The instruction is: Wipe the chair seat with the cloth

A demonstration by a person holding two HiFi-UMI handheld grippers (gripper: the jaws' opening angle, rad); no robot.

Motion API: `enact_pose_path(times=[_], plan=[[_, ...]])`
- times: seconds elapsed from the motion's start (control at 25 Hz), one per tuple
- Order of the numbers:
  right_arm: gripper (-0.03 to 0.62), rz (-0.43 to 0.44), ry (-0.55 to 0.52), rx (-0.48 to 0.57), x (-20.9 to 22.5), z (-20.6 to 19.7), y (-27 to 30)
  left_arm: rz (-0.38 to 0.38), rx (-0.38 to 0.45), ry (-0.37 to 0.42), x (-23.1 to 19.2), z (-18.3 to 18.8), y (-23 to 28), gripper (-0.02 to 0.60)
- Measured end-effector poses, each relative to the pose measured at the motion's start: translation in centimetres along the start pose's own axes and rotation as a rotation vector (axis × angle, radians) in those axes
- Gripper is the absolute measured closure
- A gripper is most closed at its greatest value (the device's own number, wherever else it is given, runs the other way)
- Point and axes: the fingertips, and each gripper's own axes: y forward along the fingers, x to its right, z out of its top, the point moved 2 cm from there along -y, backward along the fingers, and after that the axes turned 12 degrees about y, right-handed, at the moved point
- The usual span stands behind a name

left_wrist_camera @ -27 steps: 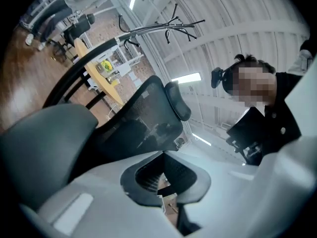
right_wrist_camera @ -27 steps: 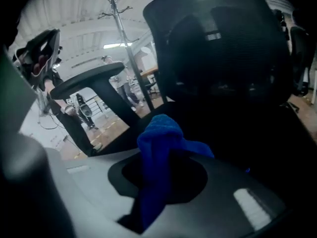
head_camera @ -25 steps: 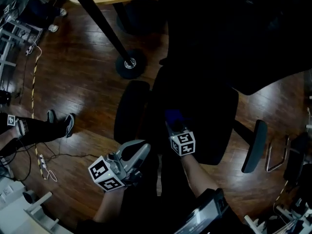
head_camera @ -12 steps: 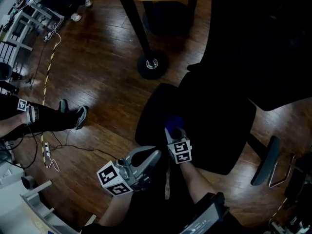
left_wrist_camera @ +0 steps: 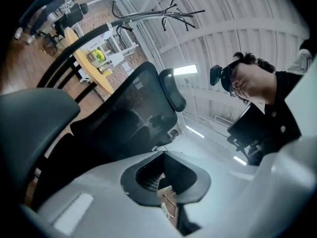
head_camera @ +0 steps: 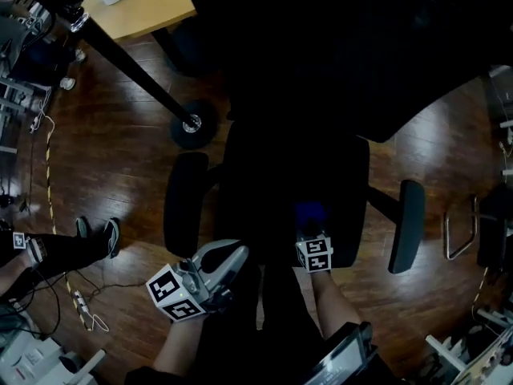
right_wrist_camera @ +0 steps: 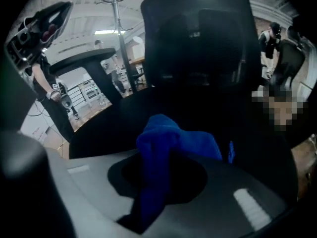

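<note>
From above, the black office chair's seat (head_camera: 296, 167) lies in front of me, very dark. My right gripper (head_camera: 311, 233) rests at the seat's front edge, shut on a blue cloth (head_camera: 309, 214) that bunches ahead of its jaws. In the right gripper view the cloth (right_wrist_camera: 166, 140) hangs out between the jaws over the seat (right_wrist_camera: 124, 113), with the mesh backrest (right_wrist_camera: 198, 38) behind. My left gripper (head_camera: 215, 261) hovers off the seat's front left corner, tilted upward. Its jaws (left_wrist_camera: 166, 182) look shut with nothing held, facing the backrest (left_wrist_camera: 133, 113).
Black armrests (head_camera: 181, 203) (head_camera: 407, 224) flank the seat. A coat stand's pole and round base (head_camera: 191, 123) stand on the wooden floor at upper left, next to a light wooden table (head_camera: 140, 6). Another person's shoe (head_camera: 98, 237) and cables lie at left. A metal frame (head_camera: 461, 231) is at right.
The right gripper has slid to the right along the seat's front with the cloth in it. The left gripper has stayed near the seat's front left corner, still tilted upward.
</note>
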Motion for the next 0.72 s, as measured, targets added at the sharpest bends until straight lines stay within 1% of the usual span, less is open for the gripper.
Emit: enact_pose_path(times=[0.08,0.16,0.28,0.36,0.48,0.6,0.64,0.72], plan=[[0.534,-0.077,0.033,0.009,4.4,0.0,-2.2,-0.042,-0.024,-0.001,0.6,-0.6,2.1,0.579],[0.534,-0.14,0.071,0.027,7.8,-0.1,-4.6,-0.079,-0.037,-0.005,1.3,-1.1,3.7,0.58],[0.534,-0.227,0.146,0.062,11.3,-0.5,-7.4,-0.126,-0.064,-0.009,2.2,-1.4,5.2,0.58],[0.534,-0.259,0.183,0.082,12.7,-0.2,-8.0,-0.141,-0.077,-0.008,2.4,-1.5,5.9,0.579],[0.534,-0.278,0.174,0.087,13.2,0.2,-8.2,-0.141,-0.082,-0.002,2.6,-1.3,6.1,0.579],[0.534,-0.272,0.171,0.094,13.1,0.6,-8.7,-0.126,-0.071,0.003,2.4,-0.9,5.4,0.58],[0.534,-0.254,0.169,0.095,12.5,0.7,-8.6,-0.115,-0.064,0.004,2.2,-0.7,5.1,0.58],[0.534,-0.182,0.152,0.086,9.9,0.7,-7.8,-0.084,-0.044,0.004,1.8,-0.3,4.3,0.579]])
